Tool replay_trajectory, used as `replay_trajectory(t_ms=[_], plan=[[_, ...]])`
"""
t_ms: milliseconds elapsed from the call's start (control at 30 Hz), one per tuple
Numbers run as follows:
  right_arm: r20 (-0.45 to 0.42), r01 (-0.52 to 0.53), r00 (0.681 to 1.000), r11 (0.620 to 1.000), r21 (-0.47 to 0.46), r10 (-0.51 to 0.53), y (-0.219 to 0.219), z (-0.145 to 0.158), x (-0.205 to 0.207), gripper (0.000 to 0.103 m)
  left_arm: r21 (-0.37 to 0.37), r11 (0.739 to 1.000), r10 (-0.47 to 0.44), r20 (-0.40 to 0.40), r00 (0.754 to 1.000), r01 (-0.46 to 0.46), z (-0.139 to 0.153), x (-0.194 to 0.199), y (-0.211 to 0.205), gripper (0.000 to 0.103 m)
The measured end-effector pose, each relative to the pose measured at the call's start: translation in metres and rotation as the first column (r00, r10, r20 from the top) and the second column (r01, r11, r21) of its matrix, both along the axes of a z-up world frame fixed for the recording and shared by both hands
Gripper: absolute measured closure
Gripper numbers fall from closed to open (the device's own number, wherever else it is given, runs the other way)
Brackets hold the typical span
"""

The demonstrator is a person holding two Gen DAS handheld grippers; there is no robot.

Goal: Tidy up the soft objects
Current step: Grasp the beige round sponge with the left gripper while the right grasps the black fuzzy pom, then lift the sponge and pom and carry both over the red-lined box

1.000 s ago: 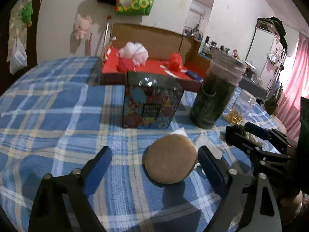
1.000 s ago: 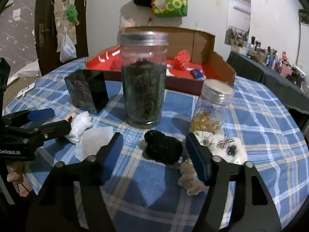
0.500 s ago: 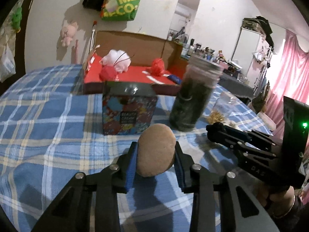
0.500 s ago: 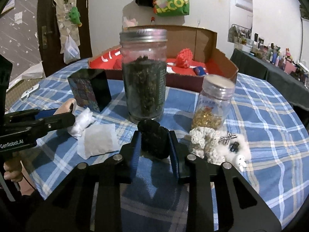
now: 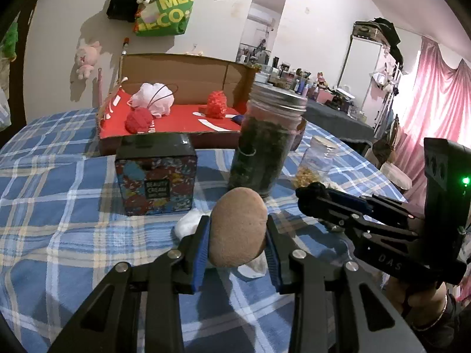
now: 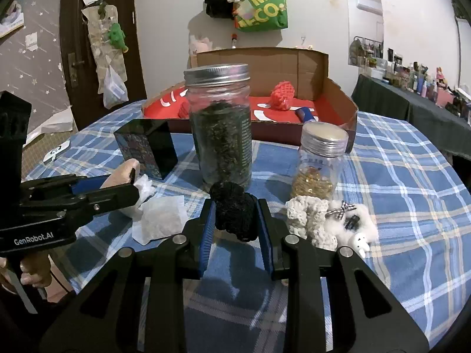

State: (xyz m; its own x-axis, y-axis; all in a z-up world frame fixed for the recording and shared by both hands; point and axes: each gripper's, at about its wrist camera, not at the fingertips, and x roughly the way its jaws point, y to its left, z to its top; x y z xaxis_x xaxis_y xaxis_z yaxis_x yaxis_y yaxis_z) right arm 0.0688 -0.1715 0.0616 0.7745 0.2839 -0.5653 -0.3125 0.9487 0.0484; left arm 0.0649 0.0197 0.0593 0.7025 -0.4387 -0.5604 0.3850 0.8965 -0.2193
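My left gripper (image 5: 238, 236) is shut on a tan round sponge puff (image 5: 237, 226), held a little above the blue plaid tablecloth (image 5: 59, 206). Squeezed between the blue pads of my right gripper (image 6: 234, 223) is a black fuzzy scrunchie (image 6: 232, 209). At the back stands a cardboard box with a red floor (image 5: 182, 117) holding a white mesh pouf (image 5: 153, 100) and red knitted balls (image 5: 216, 105). A cream scrunchie (image 6: 309, 217) and a white fluffy clip with a checked bow (image 6: 356, 223) lie right of the right gripper. From the right wrist view the left gripper (image 6: 117, 185) shows at the left.
A tall jar of dark leaves (image 6: 220, 129), a small jar of gold bits (image 6: 319, 161) and a black patterned tin (image 5: 156, 173) stand between the grippers and the box. White tissue and a sachet (image 6: 162, 217) lie on the cloth. A hand (image 6: 32, 270) holds the left tool.
Both grippers went from open around their objects to shut on them. The left one then rose slightly with the sponge puff; the right one stayed about where it was.
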Motion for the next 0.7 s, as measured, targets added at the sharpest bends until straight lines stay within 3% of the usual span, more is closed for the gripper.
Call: replay_trajectory(t_ms=[700], plan=[[-0.004, -0.009, 1.000, 1.000, 0.030, 0.010, -0.005, 0.002, -0.006, 0.076, 0.002, 0.999, -0.039, -0.009, 0.999, 0.039, 0.000, 0.002, -0.016, 0.066]])
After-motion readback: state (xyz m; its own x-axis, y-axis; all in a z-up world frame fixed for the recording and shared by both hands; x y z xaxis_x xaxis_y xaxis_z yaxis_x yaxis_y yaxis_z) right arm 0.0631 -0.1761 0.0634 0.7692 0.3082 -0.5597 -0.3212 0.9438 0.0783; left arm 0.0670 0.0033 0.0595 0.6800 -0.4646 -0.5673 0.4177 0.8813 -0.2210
